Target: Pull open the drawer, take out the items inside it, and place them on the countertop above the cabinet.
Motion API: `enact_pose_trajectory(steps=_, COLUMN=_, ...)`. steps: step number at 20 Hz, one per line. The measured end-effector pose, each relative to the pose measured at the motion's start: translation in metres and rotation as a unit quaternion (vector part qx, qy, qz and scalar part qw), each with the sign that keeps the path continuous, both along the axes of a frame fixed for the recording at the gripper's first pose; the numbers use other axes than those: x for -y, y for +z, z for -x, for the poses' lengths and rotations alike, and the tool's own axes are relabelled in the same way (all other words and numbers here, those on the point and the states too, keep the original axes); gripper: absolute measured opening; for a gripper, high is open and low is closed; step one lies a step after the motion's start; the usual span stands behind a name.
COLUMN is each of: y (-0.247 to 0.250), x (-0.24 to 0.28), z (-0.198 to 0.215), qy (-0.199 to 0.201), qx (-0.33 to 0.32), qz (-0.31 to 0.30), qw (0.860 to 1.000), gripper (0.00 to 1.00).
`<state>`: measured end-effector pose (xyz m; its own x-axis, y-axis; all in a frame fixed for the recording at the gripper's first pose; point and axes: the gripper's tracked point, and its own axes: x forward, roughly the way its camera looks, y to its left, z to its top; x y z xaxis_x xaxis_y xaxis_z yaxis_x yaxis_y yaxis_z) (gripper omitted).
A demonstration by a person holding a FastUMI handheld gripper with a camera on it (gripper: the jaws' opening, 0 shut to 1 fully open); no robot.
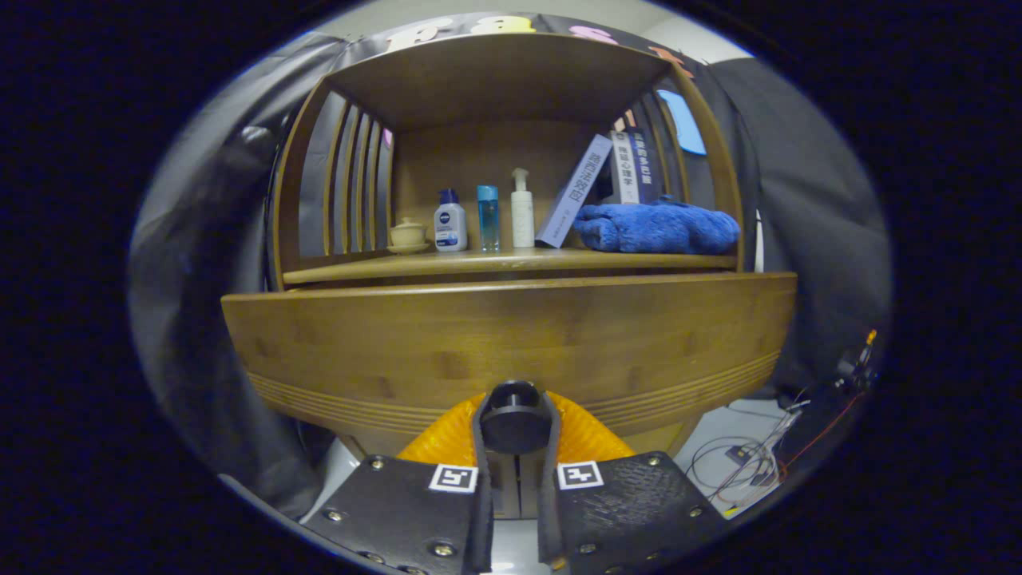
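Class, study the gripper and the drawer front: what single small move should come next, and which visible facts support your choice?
Probably a straight pull back. The gripper has its fingers closed around the black knob on the drawer front, which seems barely opened, with nothing of its inside visible yet.

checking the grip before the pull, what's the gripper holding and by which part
The gripper holds the drawer by its round black knob, one finger on each side of it.

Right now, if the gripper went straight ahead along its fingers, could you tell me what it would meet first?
The gripper is already closed on the black knob; pushing straight on, it would likely meet the wooden drawer front right behind the knob.
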<state>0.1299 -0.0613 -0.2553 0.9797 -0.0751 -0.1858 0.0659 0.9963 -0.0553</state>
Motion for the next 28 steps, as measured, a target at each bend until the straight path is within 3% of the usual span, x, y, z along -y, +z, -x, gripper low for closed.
enact_pose_trajectory(steps=9, y=-0.009, x=0.004, z=0.097, qy=-0.003, qx=-0.017, qz=0.011, qw=1.000, gripper=0.22)
enact_pose_trajectory(steps=18, y=-0.016, x=0.007, z=0.120, qy=0.019, qx=-0.028, qz=0.002, qw=0.999, gripper=0.22)
enact_pose_trajectory(steps=23, y=-0.044, x=-0.001, z=0.133, qy=0.052, qx=-0.080, qz=0.049, qw=0.994, gripper=0.60)
enact_pose_trajectory(steps=28, y=-0.010, x=-0.006, z=0.135, qy=0.056, qx=-0.066, qz=0.013, qw=0.996, gripper=0.98)
